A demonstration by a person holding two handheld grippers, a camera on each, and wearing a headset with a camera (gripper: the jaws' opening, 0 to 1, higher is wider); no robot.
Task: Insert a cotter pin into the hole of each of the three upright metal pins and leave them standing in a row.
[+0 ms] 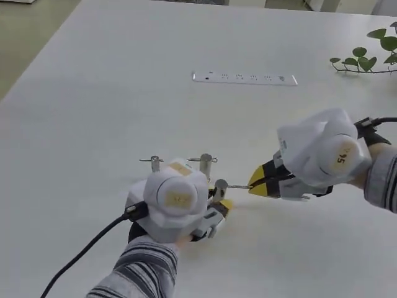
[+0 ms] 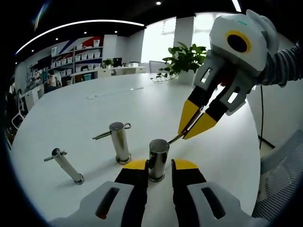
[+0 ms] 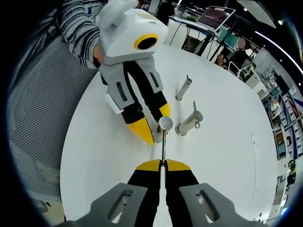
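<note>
Three upright metal pins stand in a row on the white table. The far pin (image 2: 66, 165) and the middle pin (image 2: 120, 142) each carry a cotter pin through the top. My left gripper (image 2: 160, 166) is shut on the base of the near pin (image 2: 158, 157), which also shows as the near pin (image 1: 220, 186) from above. My right gripper (image 3: 163, 164) is shut on a cotter pin (image 3: 163, 146), held level with its tip at the near pin's head (image 3: 165, 124). The cotter pin (image 1: 239, 185) bridges the right gripper (image 1: 253, 184) and the near pin.
A white power strip (image 1: 244, 78) lies further back on the table. A potted plant's leaves (image 1: 372, 53) reach in at the far right. A black cable (image 1: 87, 248) trails from the left gripper toward the near edge.
</note>
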